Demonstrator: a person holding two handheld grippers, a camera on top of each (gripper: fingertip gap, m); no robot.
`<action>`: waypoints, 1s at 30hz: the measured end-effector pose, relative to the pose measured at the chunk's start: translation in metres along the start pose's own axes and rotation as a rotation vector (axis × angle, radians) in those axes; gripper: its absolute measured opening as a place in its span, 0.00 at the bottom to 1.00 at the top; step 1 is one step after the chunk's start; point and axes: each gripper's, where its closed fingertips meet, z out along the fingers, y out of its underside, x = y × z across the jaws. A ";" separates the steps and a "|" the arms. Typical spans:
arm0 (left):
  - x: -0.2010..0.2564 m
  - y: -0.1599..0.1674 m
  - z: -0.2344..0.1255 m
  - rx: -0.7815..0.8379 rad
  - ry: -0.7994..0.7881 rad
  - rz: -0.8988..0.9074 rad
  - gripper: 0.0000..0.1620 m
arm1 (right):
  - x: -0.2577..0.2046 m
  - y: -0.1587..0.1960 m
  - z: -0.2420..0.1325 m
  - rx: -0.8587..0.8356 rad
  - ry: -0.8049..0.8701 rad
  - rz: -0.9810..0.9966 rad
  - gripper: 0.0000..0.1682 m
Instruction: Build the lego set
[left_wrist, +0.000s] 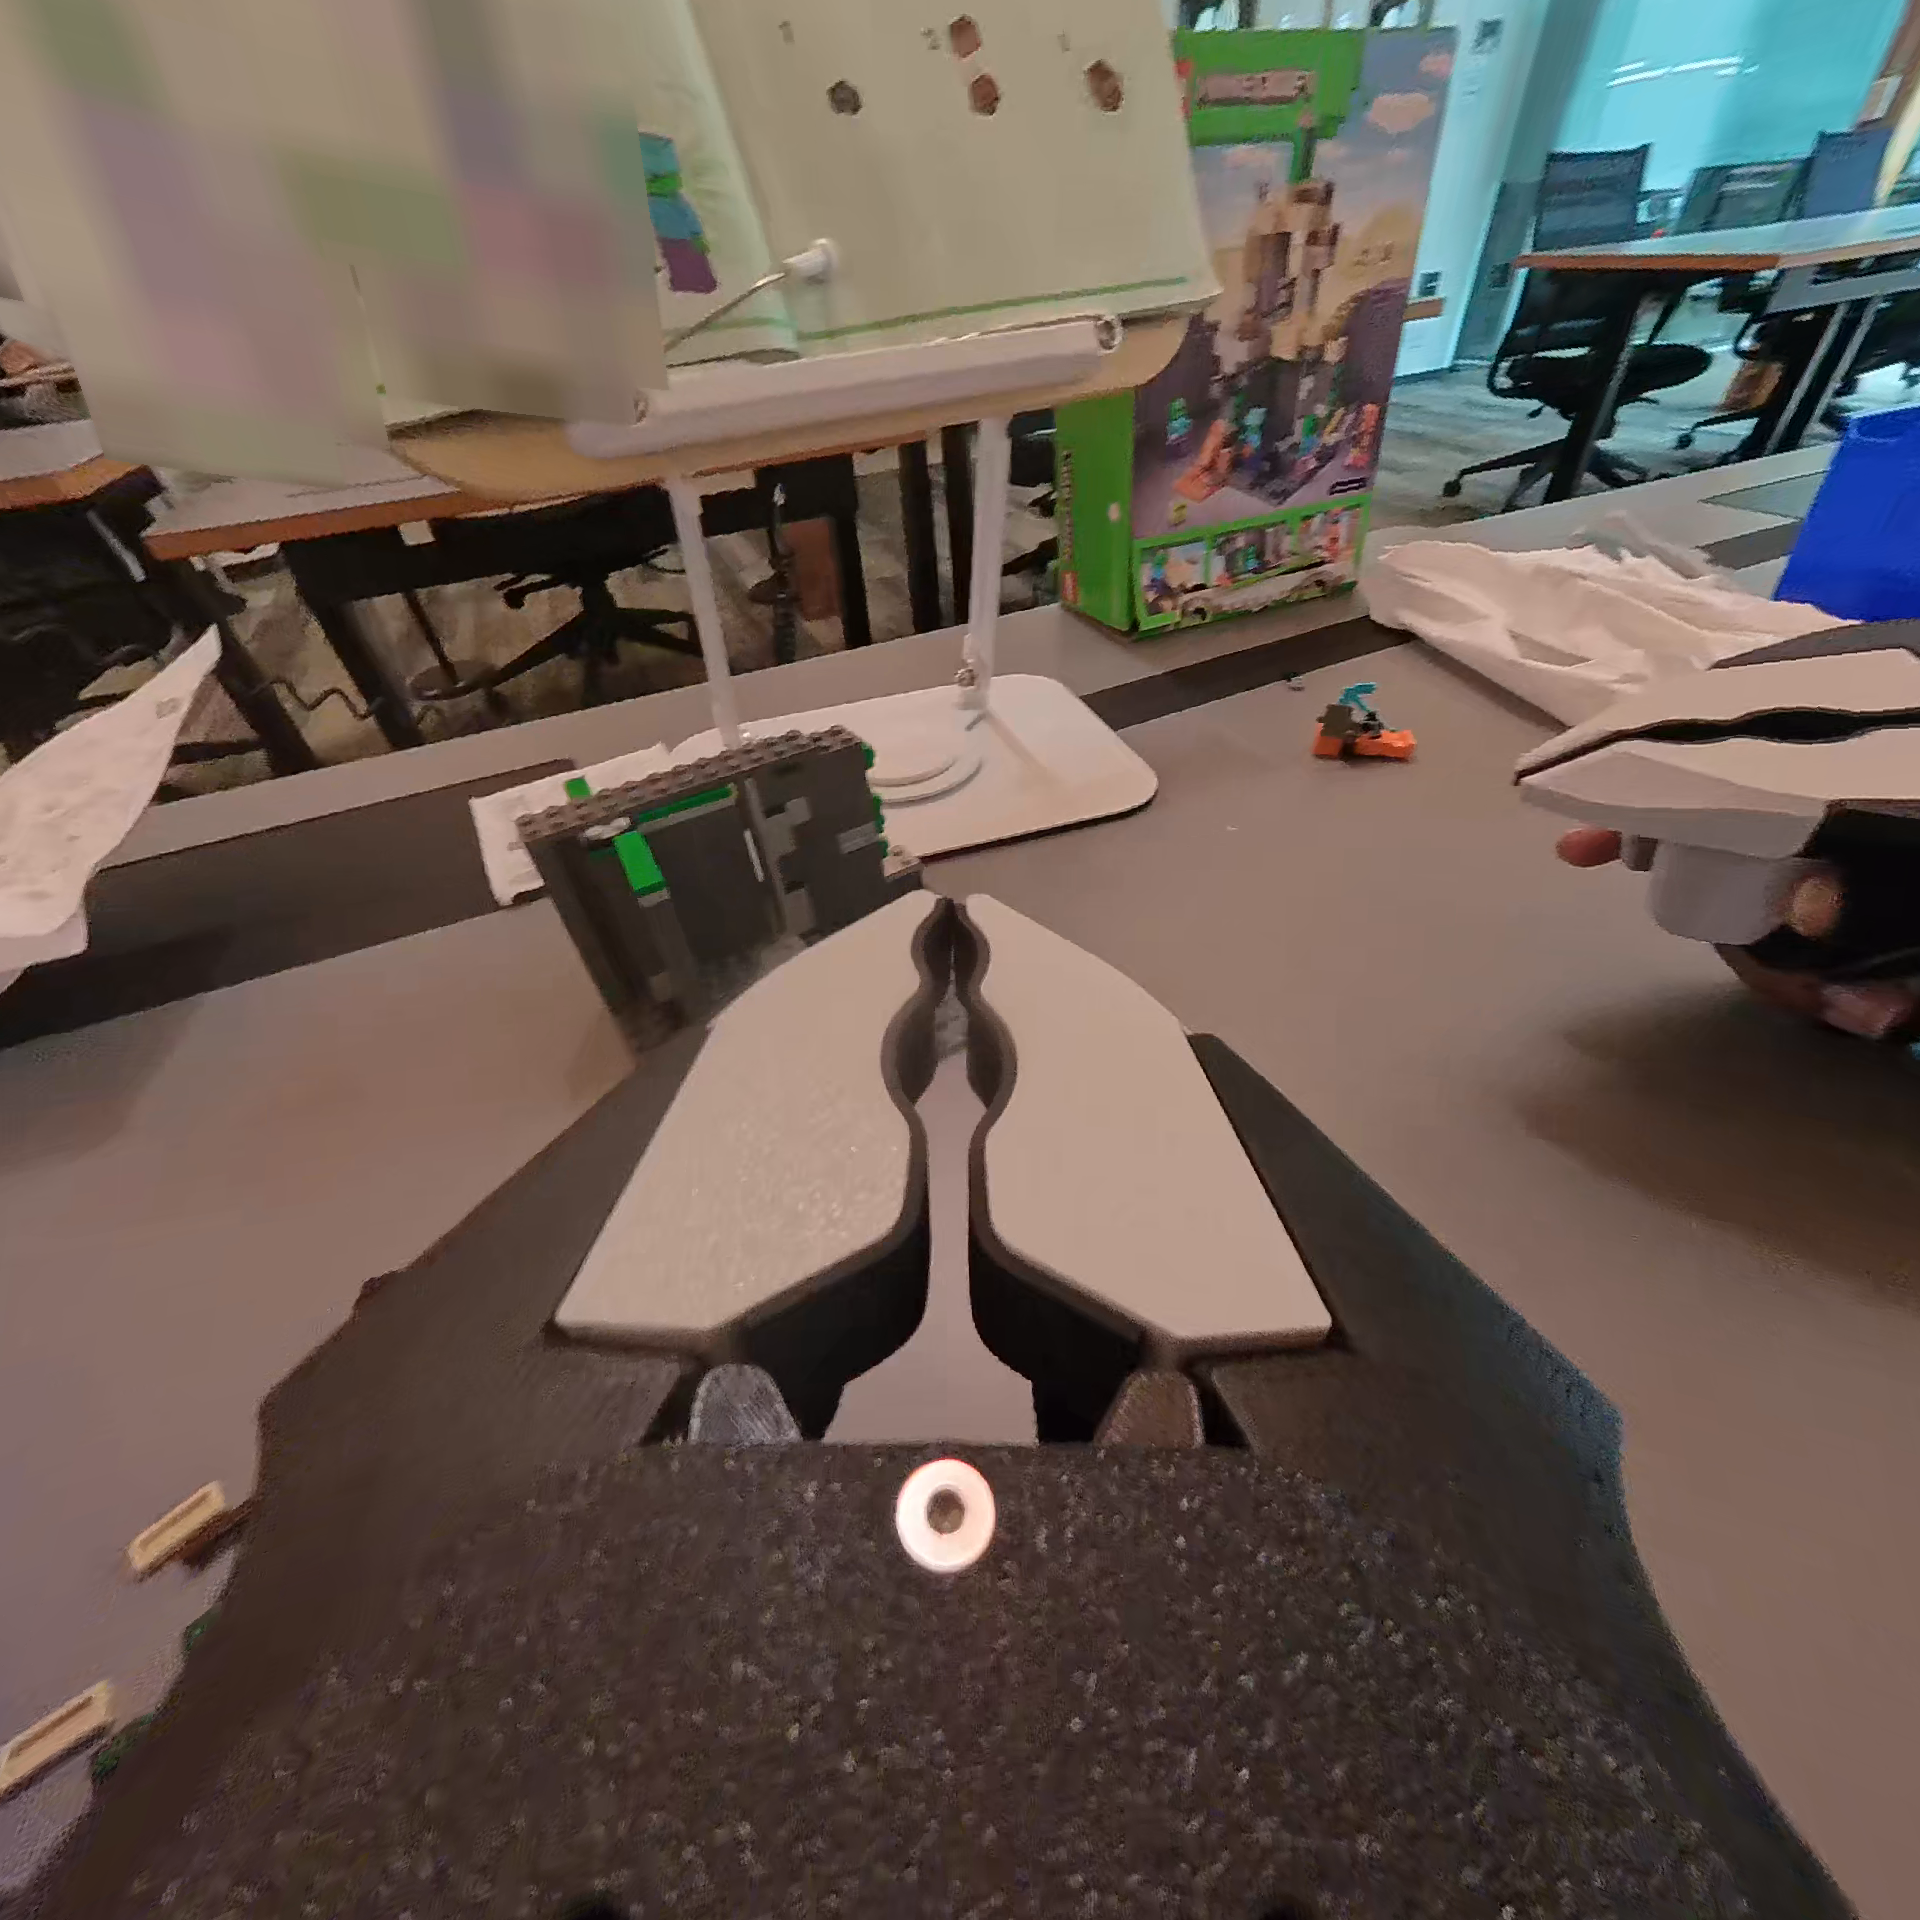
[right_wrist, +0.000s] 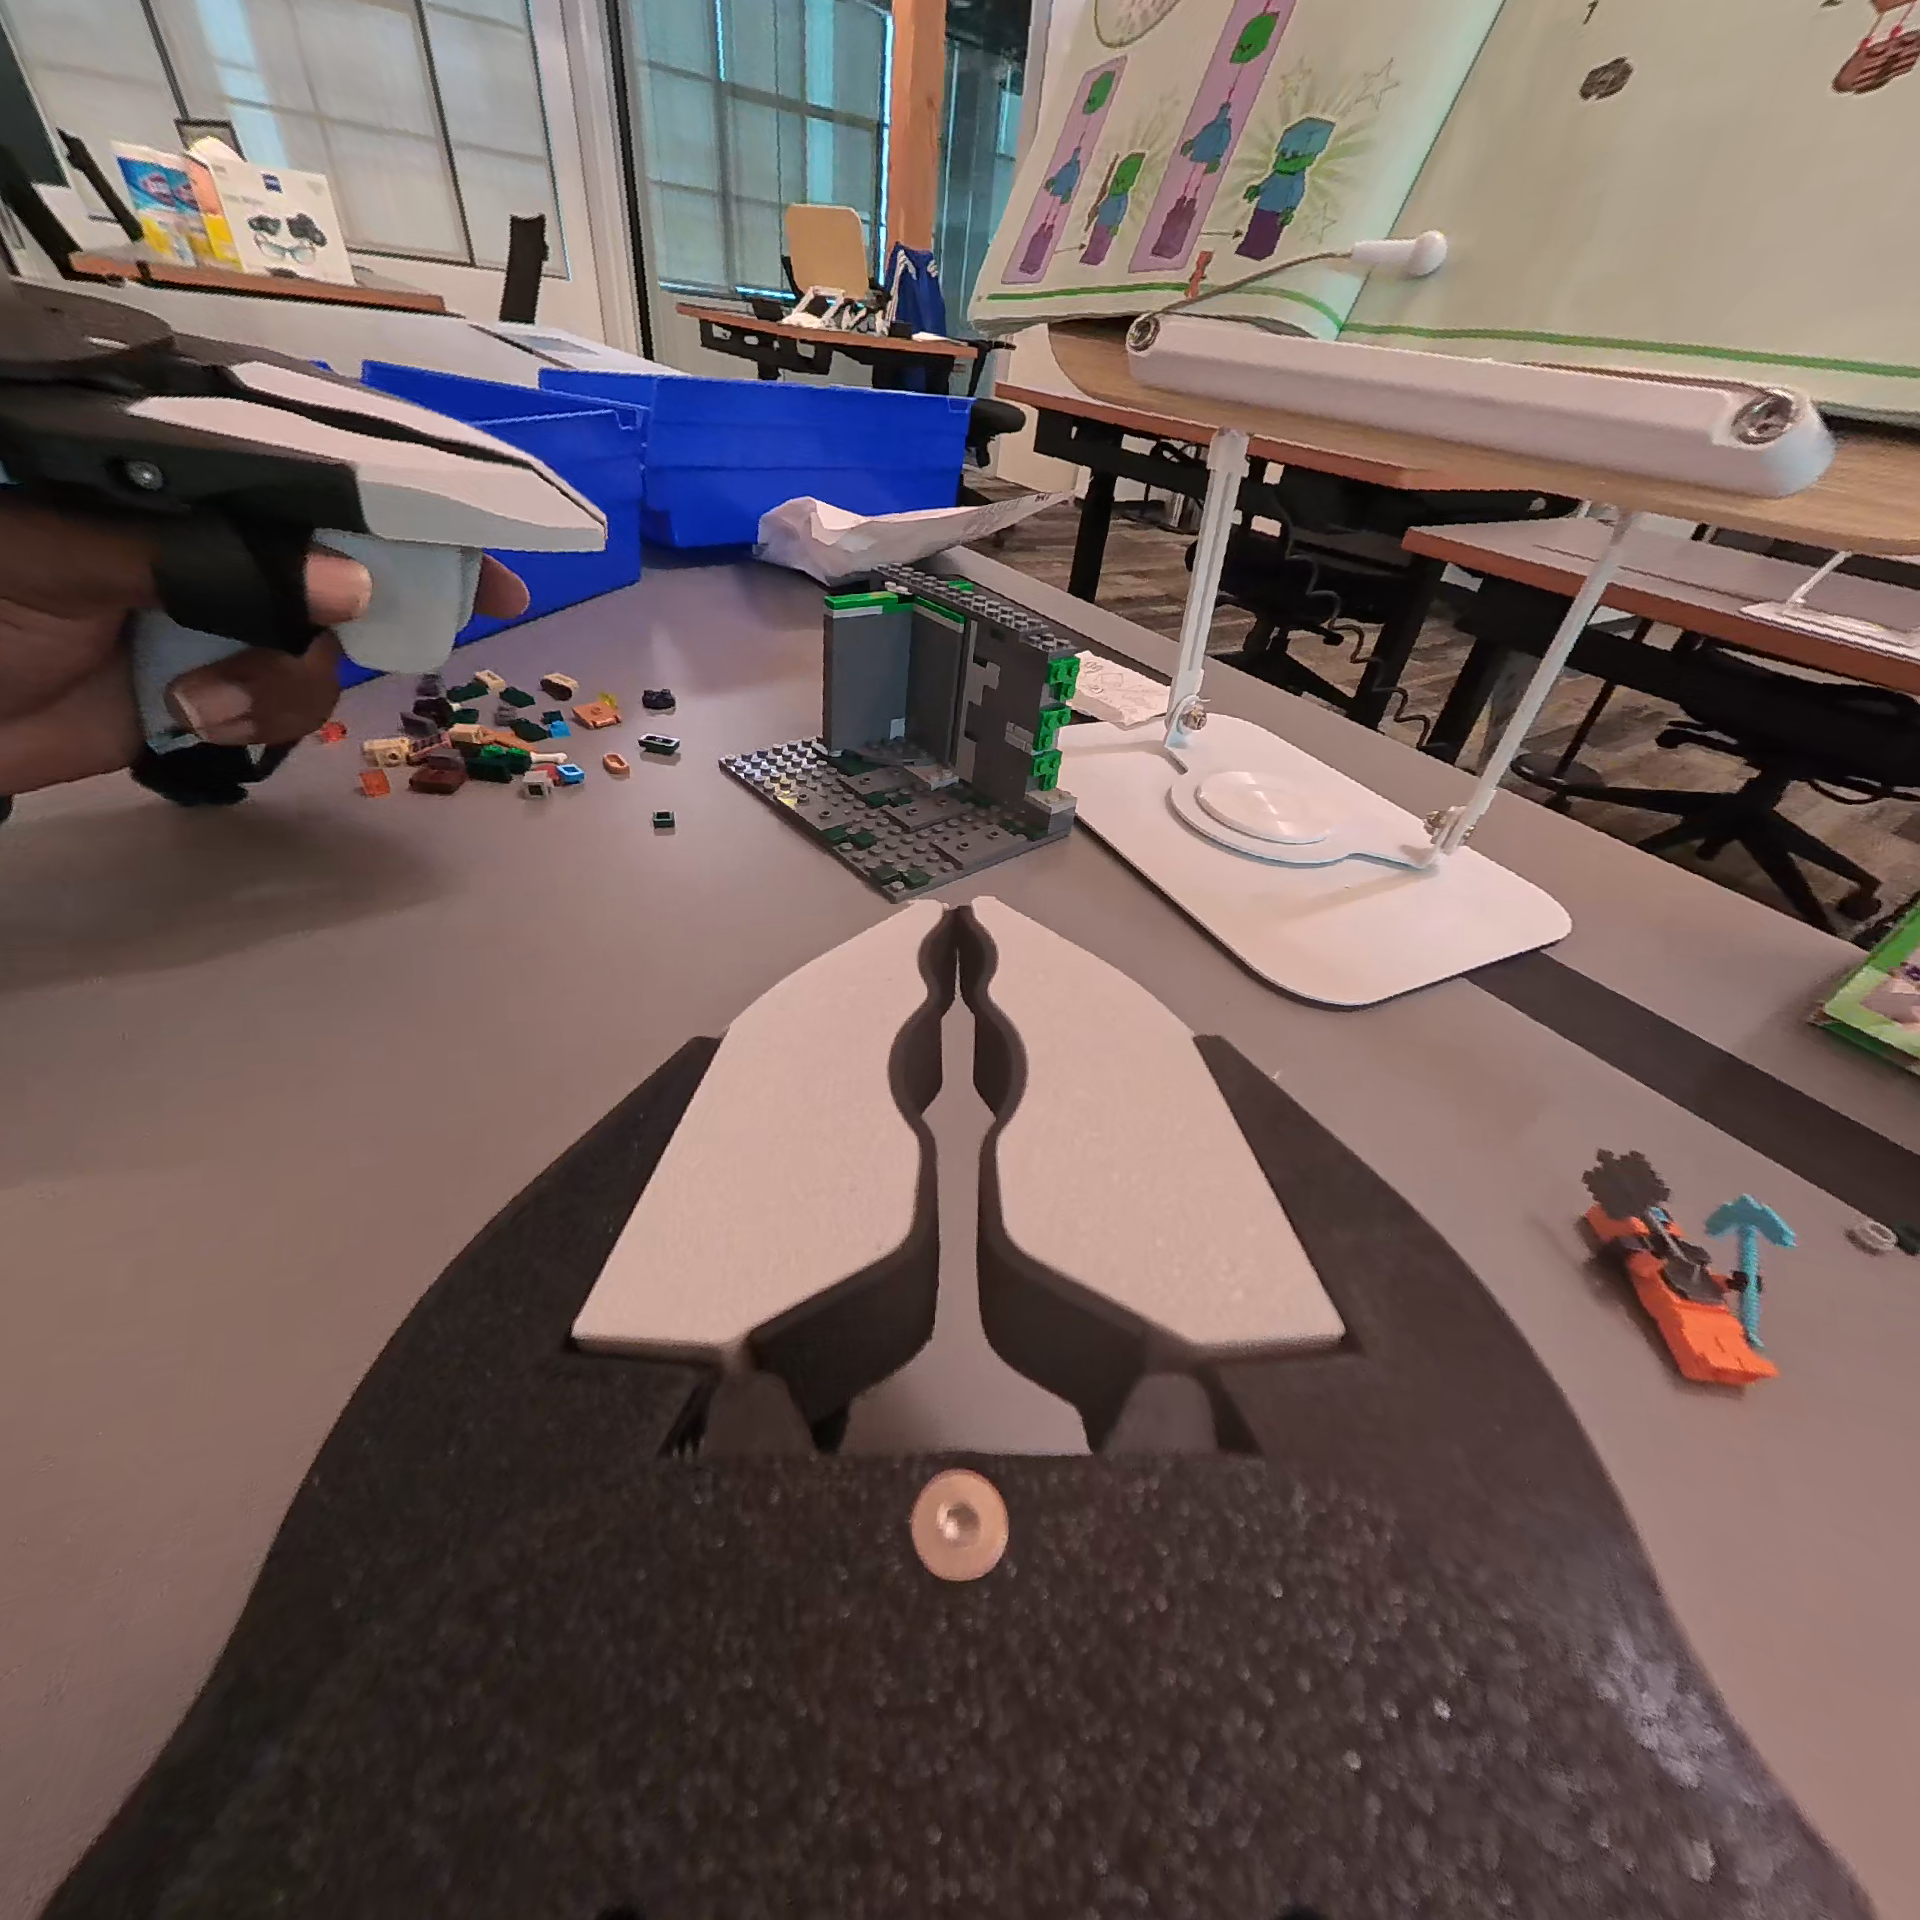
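A grey lego build with green bricks (right_wrist: 935, 717) stands on its studded baseplate (right_wrist: 883, 842) on the grey table; it also shows in the left wrist view (left_wrist: 707, 883). My left gripper (left_wrist: 951, 909) is shut and empty, just in front of the build's right corner. My right gripper (right_wrist: 956, 914) is shut and empty, a short way in front of the baseplate. A pile of small loose bricks (right_wrist: 499, 738) lies left of the build. A small orange build with a teal pickaxe (right_wrist: 1683, 1278) lies at right; it shows in the left wrist view (left_wrist: 1361, 732) too.
A white stand (right_wrist: 1320, 862) holds the open instruction booklet (right_wrist: 1558, 156) behind the build. The green set box (left_wrist: 1257, 416) stands at the back. Blue bins (right_wrist: 727, 457) and crumpled white bags (left_wrist: 1558, 613) lie on the table. The other gripper shows in each view (right_wrist: 416, 468) (left_wrist: 1714, 758). Tip to tip, the grippers are about 15 cm apart.
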 end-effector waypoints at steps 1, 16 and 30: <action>-0.004 0.002 0.000 -0.013 -0.016 -0.002 0.00 | 0.000 0.000 0.000 -0.001 0.003 -0.001 0.00; -0.111 -0.017 -0.124 -0.079 -0.401 0.110 0.16 | -0.009 0.002 0.002 -0.017 -0.024 -0.064 0.00; -0.156 0.124 -0.198 -0.783 -0.223 0.504 0.20 | -0.011 0.006 0.004 -0.046 -0.019 -0.087 0.00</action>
